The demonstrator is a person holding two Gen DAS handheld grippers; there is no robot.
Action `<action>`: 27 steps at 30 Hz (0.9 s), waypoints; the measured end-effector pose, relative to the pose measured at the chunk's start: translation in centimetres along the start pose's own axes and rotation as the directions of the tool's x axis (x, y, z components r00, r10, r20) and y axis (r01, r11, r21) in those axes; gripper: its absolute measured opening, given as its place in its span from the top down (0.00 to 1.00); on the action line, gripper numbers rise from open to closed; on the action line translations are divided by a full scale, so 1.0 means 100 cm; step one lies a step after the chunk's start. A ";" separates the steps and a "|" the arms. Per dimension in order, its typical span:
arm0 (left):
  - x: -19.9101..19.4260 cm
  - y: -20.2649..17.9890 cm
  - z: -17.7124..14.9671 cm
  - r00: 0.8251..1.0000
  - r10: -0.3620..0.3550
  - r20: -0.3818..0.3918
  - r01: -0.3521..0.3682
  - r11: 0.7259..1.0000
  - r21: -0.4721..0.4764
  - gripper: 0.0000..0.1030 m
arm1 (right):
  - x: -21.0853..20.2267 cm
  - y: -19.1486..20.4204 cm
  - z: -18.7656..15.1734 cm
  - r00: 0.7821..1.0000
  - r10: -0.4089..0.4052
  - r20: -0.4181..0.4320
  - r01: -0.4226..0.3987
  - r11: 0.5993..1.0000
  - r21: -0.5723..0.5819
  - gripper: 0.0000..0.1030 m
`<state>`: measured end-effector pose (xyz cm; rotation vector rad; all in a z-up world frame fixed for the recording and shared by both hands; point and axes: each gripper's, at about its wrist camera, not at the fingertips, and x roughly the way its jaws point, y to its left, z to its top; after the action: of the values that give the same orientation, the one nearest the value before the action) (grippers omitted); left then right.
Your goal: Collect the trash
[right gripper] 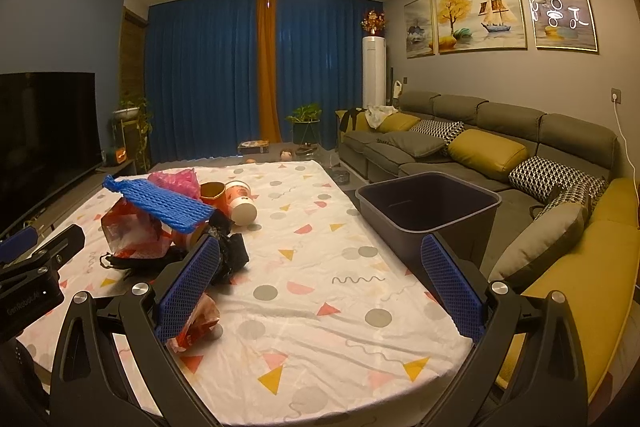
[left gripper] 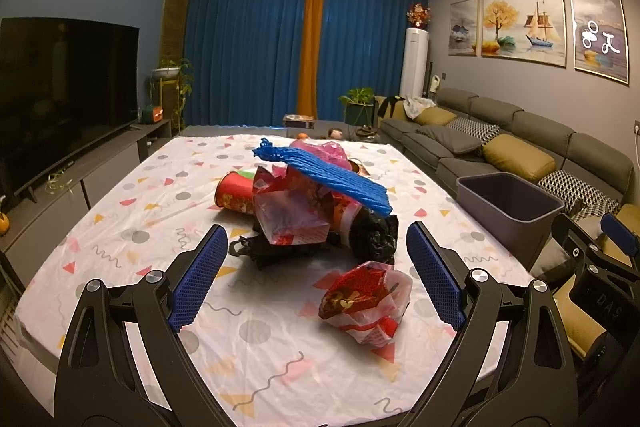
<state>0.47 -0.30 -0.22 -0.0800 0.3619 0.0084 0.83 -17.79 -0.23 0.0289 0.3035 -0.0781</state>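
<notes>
opening step of collection: left tongs [left gripper: 316, 275] and right tongs [right gripper: 320, 287], both spread wide and empty, hover over the surface [left gripper: 256, 347] before the trash pile [left gripper: 304, 203]; next, close on the near red wrapper [left gripper: 364, 303] and carry it to the grey bin [right gripper: 432, 211].

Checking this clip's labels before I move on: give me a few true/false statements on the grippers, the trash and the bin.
1. Both grippers are open and empty. True: left gripper, right gripper.
2. The blue foam net lies on top of the trash pile. True.
3. The grey bin already holds several wrappers. False: no trash shows inside.
4. The crumpled red wrapper is clamped in the left gripper. False: it lies on the tablecloth between the open jaws.
</notes>
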 end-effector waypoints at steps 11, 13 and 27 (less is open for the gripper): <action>0.002 0.000 -0.002 1.000 -0.001 -0.001 0.001 1.000 0.003 0.13 | -0.001 0.000 0.000 1.000 0.000 0.002 0.000 1.000 -0.001 0.05; 0.003 -0.001 -0.004 1.000 -0.002 -0.003 0.002 1.000 0.005 0.13 | -0.001 0.000 0.001 1.000 -0.002 0.004 0.002 1.000 -0.002 0.05; 0.005 0.001 -0.006 1.000 -0.004 -0.005 0.004 1.000 0.000 0.13 | -0.001 -0.001 0.000 1.000 -0.004 0.006 0.004 1.000 0.004 0.05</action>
<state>0.67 -0.28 -0.96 -0.0809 0.3663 0.0040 0.79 -17.86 -0.19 0.0322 0.2973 -0.0830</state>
